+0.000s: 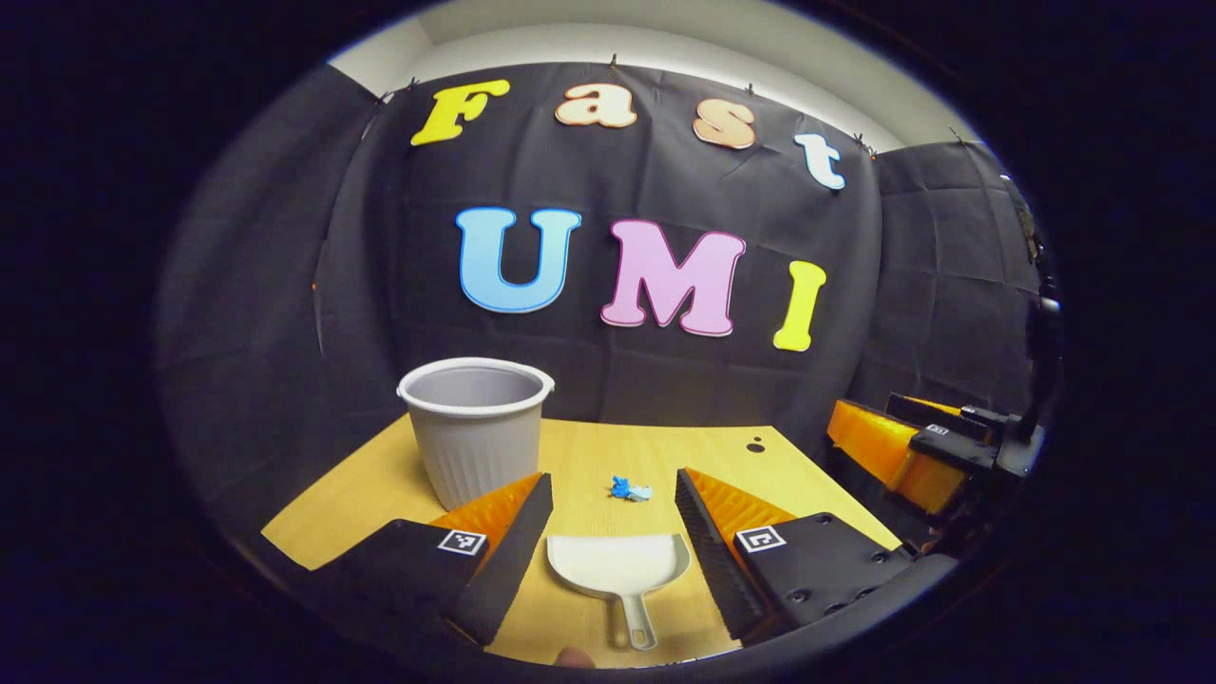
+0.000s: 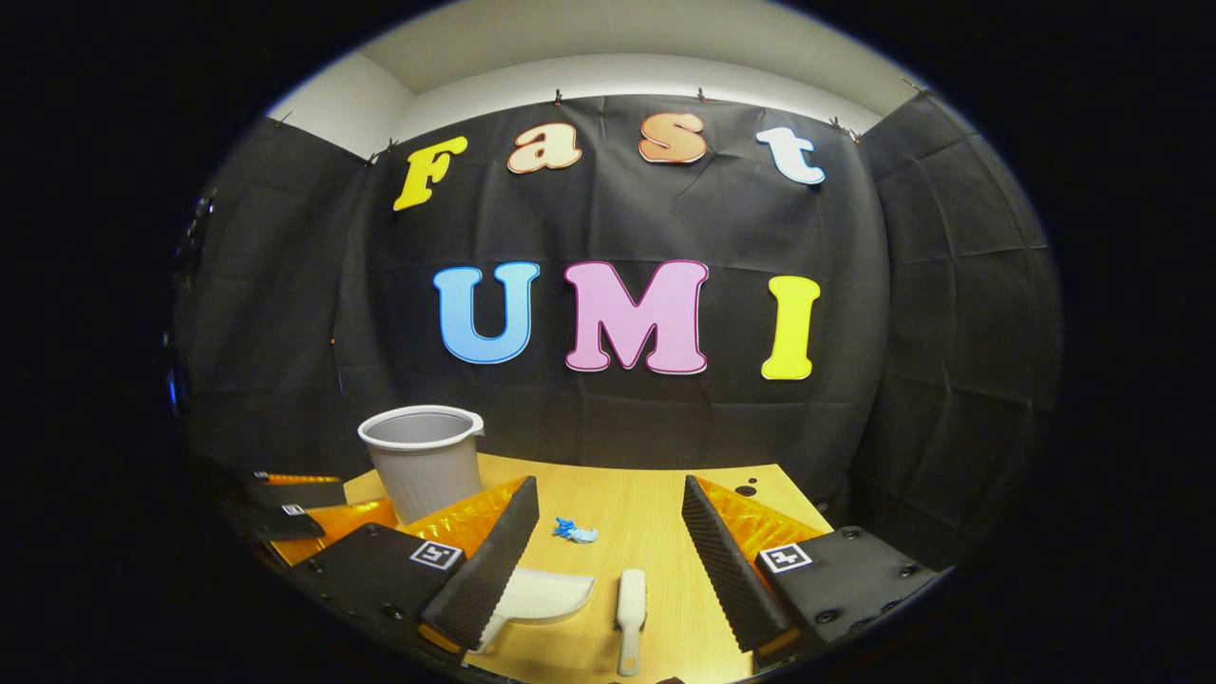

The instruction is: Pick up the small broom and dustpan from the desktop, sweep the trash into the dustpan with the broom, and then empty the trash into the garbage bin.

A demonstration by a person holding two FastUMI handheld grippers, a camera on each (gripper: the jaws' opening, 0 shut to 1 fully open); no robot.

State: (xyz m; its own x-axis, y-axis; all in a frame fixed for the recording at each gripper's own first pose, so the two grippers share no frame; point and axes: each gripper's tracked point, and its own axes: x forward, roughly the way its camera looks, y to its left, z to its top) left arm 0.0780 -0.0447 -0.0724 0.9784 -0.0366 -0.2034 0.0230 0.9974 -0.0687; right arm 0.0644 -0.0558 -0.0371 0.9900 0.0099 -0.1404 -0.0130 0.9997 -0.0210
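A white dustpan (image 1: 617, 565) lies flat on the wooden desk (image 1: 361, 494), handle toward me, below and between the fingers of my open left gripper (image 1: 614, 483). Blue scraps of trash (image 1: 631, 490) lie just beyond its mouth. The grey bin (image 1: 475, 427) stands at the back left. In the right gripper view a small white broom (image 2: 631, 608) lies on the desk under my open right gripper (image 2: 609, 486). The dustpan (image 2: 546, 597) sits left of it, partly hidden by the left finger. The trash (image 2: 575, 532) lies ahead, and the bin (image 2: 423, 456) stands at the far left.
The right gripper (image 1: 902, 432) hovers off the desk's right edge in the left gripper view. In the right gripper view the left gripper (image 2: 294, 508) shows low at the left, in front of the bin. A dark spot (image 1: 755, 445) marks the desk's far right corner.
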